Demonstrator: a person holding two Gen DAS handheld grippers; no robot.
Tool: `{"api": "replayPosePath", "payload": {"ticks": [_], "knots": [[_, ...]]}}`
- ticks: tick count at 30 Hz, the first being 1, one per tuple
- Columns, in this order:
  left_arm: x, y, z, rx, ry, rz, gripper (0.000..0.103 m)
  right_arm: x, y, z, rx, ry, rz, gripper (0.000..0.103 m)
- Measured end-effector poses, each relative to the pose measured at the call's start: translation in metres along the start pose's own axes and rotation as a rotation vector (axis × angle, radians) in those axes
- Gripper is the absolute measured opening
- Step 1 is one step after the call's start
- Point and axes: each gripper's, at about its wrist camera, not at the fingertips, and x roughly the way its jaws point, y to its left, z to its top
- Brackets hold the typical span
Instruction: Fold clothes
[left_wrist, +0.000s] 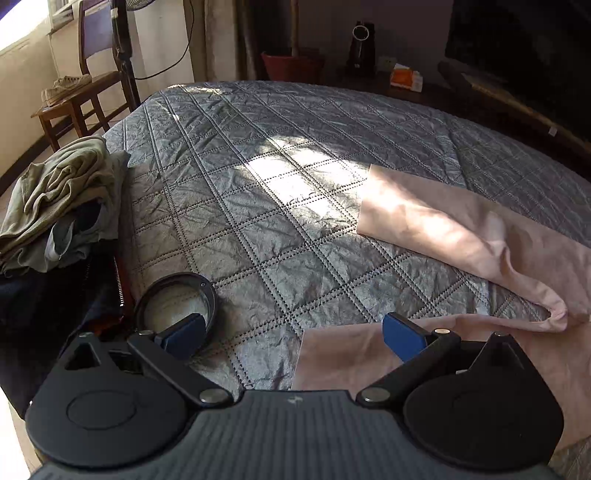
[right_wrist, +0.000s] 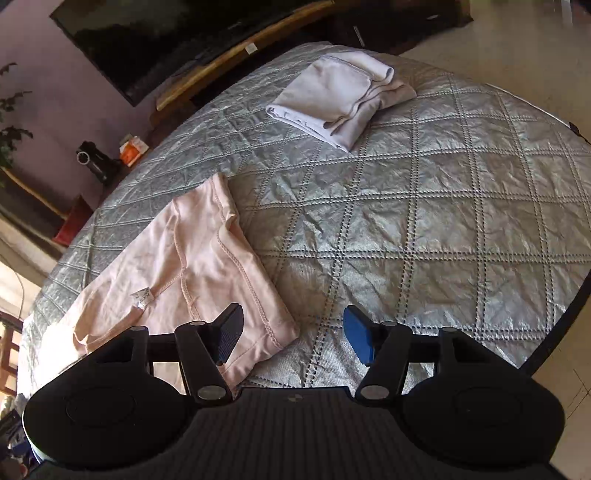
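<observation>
- Left wrist view: my left claw (left_wrist: 291, 338) hangs over the quilt (left_wrist: 258, 206), jaws wide apart, nothing between them
- The pink garment (left_wrist: 461, 229) lies ahead and to the right of that claw; one flat edge of it runs under my right finger (left_wrist: 400, 336), though I cannot tell whether the pad touches the cloth
- Off to the left of the claw sits a heap of unfolded clothes (left_wrist: 62, 199) at the bed's edge, and a dark ring (left_wrist: 177, 306) lies just past my left finger
- Right wrist view: my right claw (right_wrist: 293, 338) is spread too, empty, with bare quilt in the gap
- The pink garment (right_wrist: 192, 273) lies to the left of that claw, flattened and doubled lengthwise by the look of its seams, its near corner just beside my left finger (right_wrist: 231, 338)
- Far ahead and slightly right, a white piece (right_wrist: 340, 99) is folded and set aside
- Step in hand, as I judge it: between folds on the pink one, both claws free of it
- Next move calls for closing each claw on a corner of one short end, lifting both together and laying that end over the other, keeping the edges square so the seams do not skew
</observation>
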Motion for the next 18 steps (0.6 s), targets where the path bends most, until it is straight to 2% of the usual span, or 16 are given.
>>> {"api": "replayPosePath", "payload": {"ticks": [4,11,14,15,16,17,18], "knots": [[-0.006,-0.019,-0.019,0.123,0.027,-0.005,0.102,-0.001,-0.004,-0.01,-0.022,0.013,0.054,0.071],[-0.017,-0.041,-0.048,0.242,0.012,-0.034,0.102,0.012,0.005,-0.009,0.006,0.037,0.169,0.07],[-0.014,-0.049,-0.055,0.3,0.015,-0.003,0.102,0.016,0.008,-0.008,0.018,0.025,0.186,0.071],[-0.013,-0.05,-0.056,0.31,0.014,0.003,0.102,0.018,0.007,-0.007,0.037,0.03,0.207,0.067],[-0.013,-0.051,-0.058,0.318,0.014,0.009,0.102,0.021,0.006,-0.007,0.051,0.042,0.228,0.05],[-0.014,-0.051,-0.059,0.32,0.012,0.005,0.102,0.024,0.006,-0.008,0.062,0.056,0.244,0.041],[-0.015,-0.051,-0.06,0.322,0.011,0.001,0.102,0.028,0.007,-0.008,0.07,0.068,0.257,0.038]]}}
